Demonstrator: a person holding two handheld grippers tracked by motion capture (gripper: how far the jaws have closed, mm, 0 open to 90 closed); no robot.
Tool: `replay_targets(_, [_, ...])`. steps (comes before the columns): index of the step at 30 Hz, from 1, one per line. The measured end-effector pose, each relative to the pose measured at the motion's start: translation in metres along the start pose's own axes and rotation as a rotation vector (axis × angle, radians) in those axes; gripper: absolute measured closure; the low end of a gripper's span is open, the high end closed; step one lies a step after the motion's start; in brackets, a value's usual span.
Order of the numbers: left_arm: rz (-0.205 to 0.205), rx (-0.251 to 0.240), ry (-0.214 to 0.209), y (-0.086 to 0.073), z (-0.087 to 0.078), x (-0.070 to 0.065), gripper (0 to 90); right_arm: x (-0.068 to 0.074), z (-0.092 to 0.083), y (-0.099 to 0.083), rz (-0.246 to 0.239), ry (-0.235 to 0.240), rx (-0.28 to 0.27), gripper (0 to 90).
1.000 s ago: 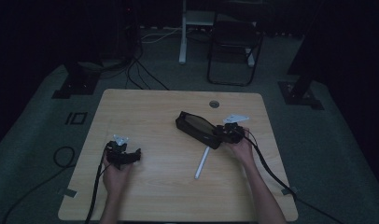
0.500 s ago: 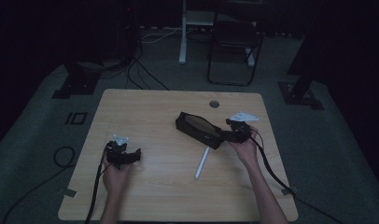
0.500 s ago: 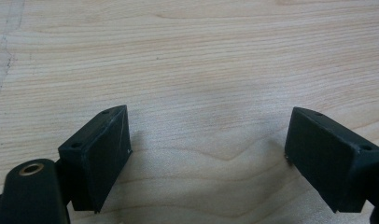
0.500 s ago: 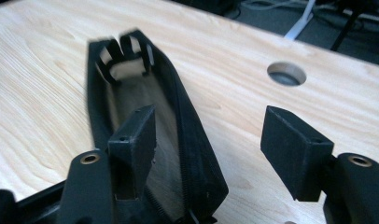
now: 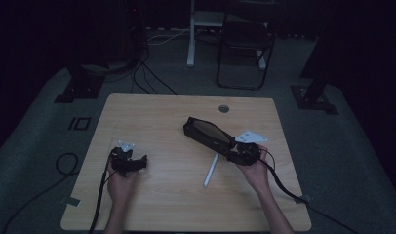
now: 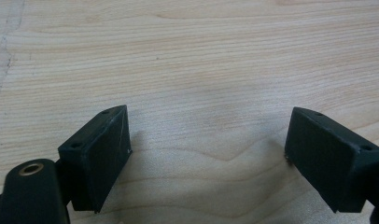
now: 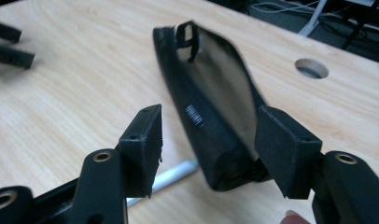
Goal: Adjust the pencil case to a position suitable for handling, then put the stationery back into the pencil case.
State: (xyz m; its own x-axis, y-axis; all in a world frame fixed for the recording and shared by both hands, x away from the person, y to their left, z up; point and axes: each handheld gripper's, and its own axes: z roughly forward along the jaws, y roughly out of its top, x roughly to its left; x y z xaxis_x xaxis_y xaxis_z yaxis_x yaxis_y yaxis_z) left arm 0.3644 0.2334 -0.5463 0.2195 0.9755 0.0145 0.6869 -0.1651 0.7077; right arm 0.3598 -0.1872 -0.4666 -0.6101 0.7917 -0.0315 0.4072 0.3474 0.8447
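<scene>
Beside the white pen [image 5: 210,170], the right gripper's [image 7: 206,140] fingers flank the black pouch [image 7: 211,116], released.

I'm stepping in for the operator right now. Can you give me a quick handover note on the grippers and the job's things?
Left gripper: open, nothing between its jaws, low over bare table.
Right gripper: jaws apart around the near end of the black pouch; whether the pads touch it is unclear.
Pouch lies open on the table; white pen lies beside it, outside.
Left to do, likely: hold the pouch, put the pen in.
</scene>
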Motion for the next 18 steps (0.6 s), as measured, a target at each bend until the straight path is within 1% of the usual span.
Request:
replay_targets(1, [0.000,0.000,0.000,0.000,0.000,0.000,14.7,0.003,0.000,-0.002,-0.002,0.000,0.006,41.0])
replay_targets(2, [0.000,0.000,0.000,0.000,0.000,0.000,14.7,0.003,0.000,-0.002,-0.002,0.000,0.006,41.0])
replay_targets(3, [0.001,0.001,0.000,0.000,0.000,0.000,14.7,0.008,0.000,-0.004,0.001,0.003,0.008,40.9])
replay_targets(4, [0.000,0.000,0.000,0.000,0.000,0.000,14.7,0.013,0.000,-0.007,0.011,0.011,0.006,40.3])
replay_targets(5, [0.001,0.001,0.000,0.000,0.000,0.000,14.7,0.013,0.000,-0.007,0.011,0.011,0.006,40.3])
replay_targets(6, [0.000,0.000,0.000,0.000,0.000,0.000,14.7,0.020,0.000,-0.011,0.028,0.017,0.005,37.9])
replay_targets(7, [0.001,0.000,0.000,0.000,0.000,0.000,14.7,0.020,0.000,-0.011,0.028,0.017,0.005,37.9])
replay_targets(8, [0.001,0.000,0.000,0.000,0.000,0.000,14.7,0.028,0.001,-0.015,0.028,0.020,0.011,34.1])
replay_targets(9, [0.001,0.000,0.000,0.000,0.000,0.000,14.7,0.028,0.001,-0.015,0.028,0.020,0.011,34.1])
replay_targets(11, [0.001,-0.001,-0.001,0.000,0.000,0.000,14.7,0.033,0.004,-0.020,0.037,0.010,0.027,28.5])
replay_targets(12, [0.001,-0.001,-0.001,0.000,0.000,0.000,14.7,0.037,0.007,-0.024,0.045,-0.022,0.032,20.4])
replay_targets(15, [0.001,-0.001,-0.001,0.000,0.000,0.000,14.7,0.039,0.009,-0.026,0.053,-0.034,0.038,17.9])
replay_targets(16, [0.001,-0.001,-0.001,0.000,0.000,0.000,14.7,0.041,0.010,-0.028,0.057,-0.031,0.044,15.8])
replay_targets(17, [0.001,-0.001,-0.001,0.000,0.000,0.000,14.7,0.045,0.014,-0.031,0.061,-0.023,0.062,12.4])
replay_targets(18, [0.001,-0.001,-0.001,0.000,0.000,0.000,14.7,0.046,0.016,-0.032,0.057,-0.022,0.070,12.2])
